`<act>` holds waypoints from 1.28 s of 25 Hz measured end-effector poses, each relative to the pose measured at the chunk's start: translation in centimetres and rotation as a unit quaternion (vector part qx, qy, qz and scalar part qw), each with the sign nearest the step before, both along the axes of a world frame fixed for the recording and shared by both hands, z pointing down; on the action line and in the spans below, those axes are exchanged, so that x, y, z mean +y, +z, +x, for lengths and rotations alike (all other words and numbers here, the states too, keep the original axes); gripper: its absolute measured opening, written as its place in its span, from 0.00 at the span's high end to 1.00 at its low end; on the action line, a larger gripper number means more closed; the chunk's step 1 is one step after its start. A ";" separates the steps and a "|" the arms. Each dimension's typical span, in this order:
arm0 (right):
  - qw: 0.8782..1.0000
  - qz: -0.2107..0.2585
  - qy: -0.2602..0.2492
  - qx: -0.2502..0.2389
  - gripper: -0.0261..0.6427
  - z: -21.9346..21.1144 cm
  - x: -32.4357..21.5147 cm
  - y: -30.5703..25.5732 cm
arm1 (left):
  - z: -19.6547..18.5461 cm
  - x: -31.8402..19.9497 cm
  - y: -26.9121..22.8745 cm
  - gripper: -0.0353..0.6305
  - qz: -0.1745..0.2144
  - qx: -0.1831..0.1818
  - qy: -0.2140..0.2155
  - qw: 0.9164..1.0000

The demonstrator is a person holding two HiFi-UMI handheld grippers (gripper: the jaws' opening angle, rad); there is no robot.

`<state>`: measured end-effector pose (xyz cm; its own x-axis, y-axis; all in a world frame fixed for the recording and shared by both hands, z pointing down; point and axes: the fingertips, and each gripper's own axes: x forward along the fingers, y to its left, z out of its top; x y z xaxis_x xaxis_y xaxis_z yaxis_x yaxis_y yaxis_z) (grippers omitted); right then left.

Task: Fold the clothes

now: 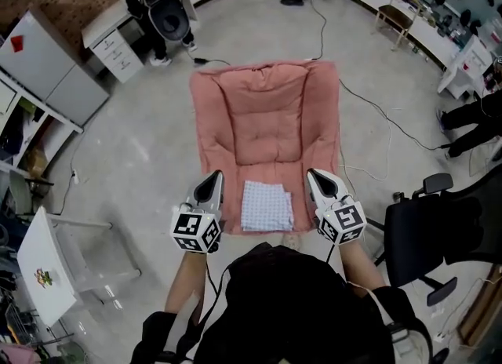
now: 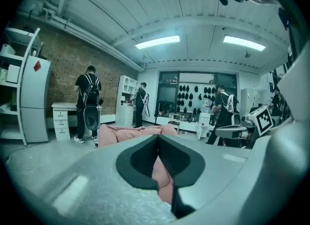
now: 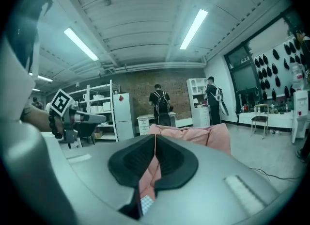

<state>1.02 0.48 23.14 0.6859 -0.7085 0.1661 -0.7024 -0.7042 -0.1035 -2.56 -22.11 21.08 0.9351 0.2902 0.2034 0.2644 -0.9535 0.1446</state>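
Pink cushion (image 1: pixel 267 111) bears one folded cloth (image 1: pixel 267 205); left gripper (image 1: pixel 215 176), right gripper (image 1: pixel 314 174) closed.

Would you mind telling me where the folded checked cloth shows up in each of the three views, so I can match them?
Head view: the folded checked cloth lies low centre, on the near edge of the pink cushion.
Left gripper view: not in it.
Right gripper view: a small checked patch at the bottom, left of centre, under the jaws.
Shared landmark: the pink cushion, mid-picture in both gripper views.
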 end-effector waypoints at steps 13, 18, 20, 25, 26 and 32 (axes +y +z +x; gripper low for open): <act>1.000 0.007 0.006 0.022 0.95 2.2 1.0 -2.9 | 0.7 -2.2 -1.3 0.94 -0.004 0.028 -0.044 0.999; 0.999 0.016 0.032 0.021 0.95 2.3 -0.8 -2.7 | 1.0 -5.6 -1.1 0.94 0.005 0.034 -0.035 0.999; 0.999 0.025 0.043 0.021 0.95 2.4 -1.1 -2.9 | 0.9 -5.9 -0.8 0.94 0.003 0.031 -0.027 0.999; 0.996 0.061 0.057 0.010 0.95 2.2 -1.7 -3.7 | 1.1 -5.8 -0.3 0.94 0.001 0.028 -0.010 1.000; 0.995 0.074 0.061 0.006 0.95 2.1 -1.7 -3.9 | 1.2 -5.7 -0.1 0.94 0.001 0.027 -0.007 1.000; 0.993 0.096 0.063 0.006 0.95 1.9 -1.8 -4.9 | 1.5 -5.4 0.4 0.94 -0.008 0.021 0.000 1.000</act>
